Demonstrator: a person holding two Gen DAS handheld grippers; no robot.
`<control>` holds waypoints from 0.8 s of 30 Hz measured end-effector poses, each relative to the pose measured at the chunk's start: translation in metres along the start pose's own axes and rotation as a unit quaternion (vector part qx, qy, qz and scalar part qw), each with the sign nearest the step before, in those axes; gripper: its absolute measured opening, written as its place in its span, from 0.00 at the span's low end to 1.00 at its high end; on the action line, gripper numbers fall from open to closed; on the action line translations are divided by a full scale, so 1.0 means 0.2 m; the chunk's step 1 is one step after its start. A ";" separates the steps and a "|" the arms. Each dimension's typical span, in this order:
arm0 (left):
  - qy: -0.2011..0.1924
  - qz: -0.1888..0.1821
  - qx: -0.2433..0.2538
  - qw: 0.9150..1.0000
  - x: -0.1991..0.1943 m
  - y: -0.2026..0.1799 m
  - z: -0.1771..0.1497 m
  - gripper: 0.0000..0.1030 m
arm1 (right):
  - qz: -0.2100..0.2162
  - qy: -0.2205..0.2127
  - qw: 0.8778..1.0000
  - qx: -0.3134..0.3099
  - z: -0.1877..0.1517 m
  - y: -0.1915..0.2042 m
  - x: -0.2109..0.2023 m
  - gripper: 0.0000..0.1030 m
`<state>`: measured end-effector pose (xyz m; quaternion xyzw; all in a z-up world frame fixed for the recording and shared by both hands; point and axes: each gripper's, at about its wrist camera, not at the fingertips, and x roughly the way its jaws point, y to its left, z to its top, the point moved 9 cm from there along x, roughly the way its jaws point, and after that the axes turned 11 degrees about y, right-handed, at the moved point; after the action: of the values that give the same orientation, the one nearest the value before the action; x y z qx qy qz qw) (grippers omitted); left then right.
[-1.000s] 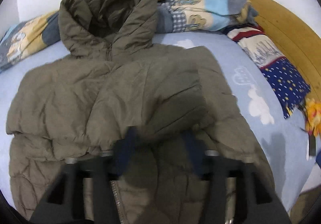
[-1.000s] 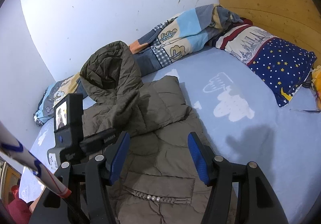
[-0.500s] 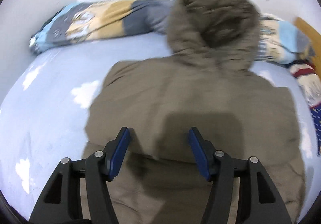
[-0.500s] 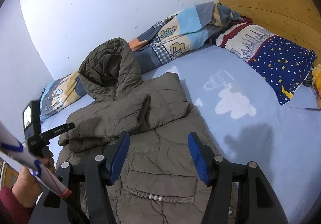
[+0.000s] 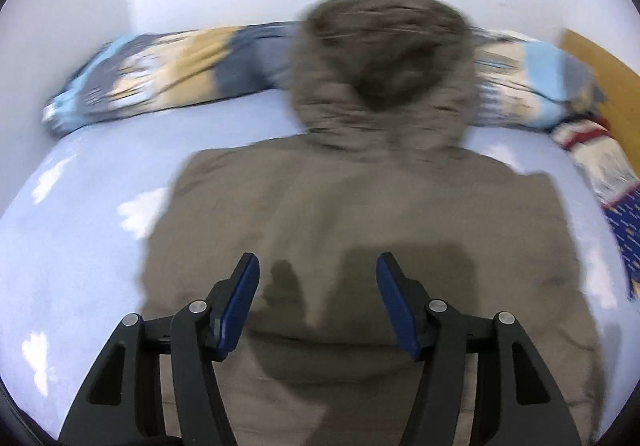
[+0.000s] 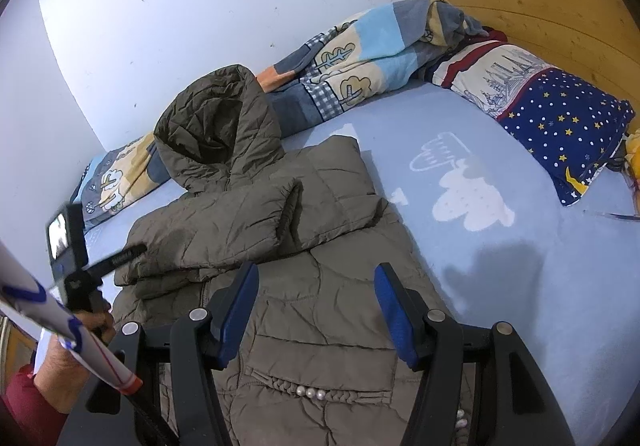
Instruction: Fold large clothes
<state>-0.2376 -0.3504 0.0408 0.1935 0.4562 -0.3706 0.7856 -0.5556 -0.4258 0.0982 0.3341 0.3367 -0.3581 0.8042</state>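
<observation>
An olive-green padded hooded jacket [image 6: 320,230] lies front up on the light blue bed, hood toward the wall, both sleeves folded across its chest. In the left wrist view the jacket [image 5: 360,214] is blurred. My left gripper [image 5: 316,286] is open and empty, above the jacket's lower left part. It also shows at the left of the right wrist view [image 6: 120,258]. My right gripper [image 6: 314,294] is open and empty, above the jacket's lower front, near a pocket trimmed with pearls [image 6: 308,392].
A rolled patchwork blanket [image 6: 360,58] lies along the wall behind the hood. A star-patterned blue pillow [image 6: 560,114] rests by the wooden headboard [image 6: 540,2] at the right. Blue sheet [image 6: 500,266] with cloud prints spreads right of the jacket.
My left gripper has let go of the sleeve and drawn back to the left and toward me. The sleeve now lies folded across the chest. My right gripper has hardly moved.
</observation>
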 end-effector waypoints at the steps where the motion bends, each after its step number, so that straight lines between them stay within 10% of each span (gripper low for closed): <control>1: 0.008 -0.010 0.011 1.000 0.01 -0.06 -0.01 0.58 | 0.001 0.002 1.000 -0.001 0.00 0.00 0.00 0.63; 9: 0.080 0.009 0.039 0.996 0.26 -0.26 -0.16 0.59 | -0.006 0.008 1.000 0.001 0.00 -0.01 0.02 0.63; 24: 0.066 0.008 0.017 0.998 -0.35 0.17 -0.75 0.59 | -0.004 0.050 0.998 -0.024 -0.09 0.05 0.11 0.63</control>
<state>-0.3186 -0.2032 0.0246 0.2346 0.4993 -0.3584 0.7532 -0.5413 -0.4133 0.0736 0.3307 0.3863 -0.3363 0.7926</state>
